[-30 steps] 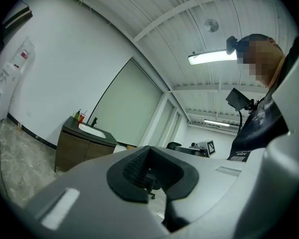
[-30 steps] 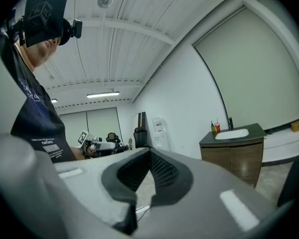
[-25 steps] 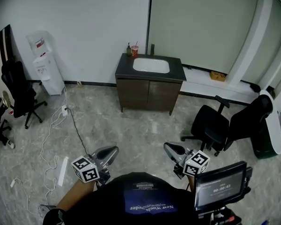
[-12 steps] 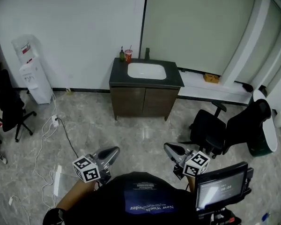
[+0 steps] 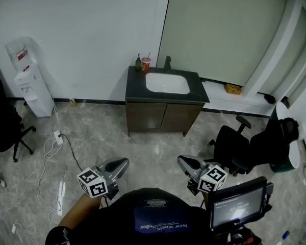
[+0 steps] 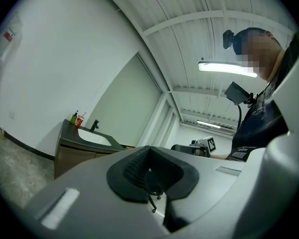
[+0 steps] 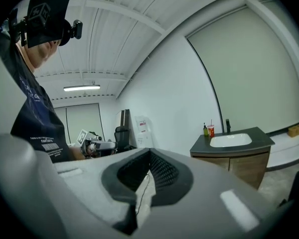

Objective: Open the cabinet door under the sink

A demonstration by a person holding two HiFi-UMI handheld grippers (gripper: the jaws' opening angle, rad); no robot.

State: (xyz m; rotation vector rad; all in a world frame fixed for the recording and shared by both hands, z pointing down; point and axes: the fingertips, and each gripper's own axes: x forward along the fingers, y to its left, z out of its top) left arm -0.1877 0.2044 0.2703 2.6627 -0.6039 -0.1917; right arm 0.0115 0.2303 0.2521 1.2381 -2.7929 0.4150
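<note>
Approach step, I'd say: left tool (image 5: 123, 163) and right tool (image 5: 182, 161), both pressed together, empty, well apart from shut cabinet door (image 5: 144, 117); next, close in.

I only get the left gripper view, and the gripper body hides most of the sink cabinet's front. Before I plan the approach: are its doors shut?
Observer: Yes. In the head view both cabinet doors sit flush and shut under the sink.
Operator: Is anything standing near it?
Observer: A black office chair stands to the right of the cabinet, apart from it.
Operator: And what is the right gripper doing?
Observer: In its own view, the right gripper has its jaws together with nothing between them.
</note>
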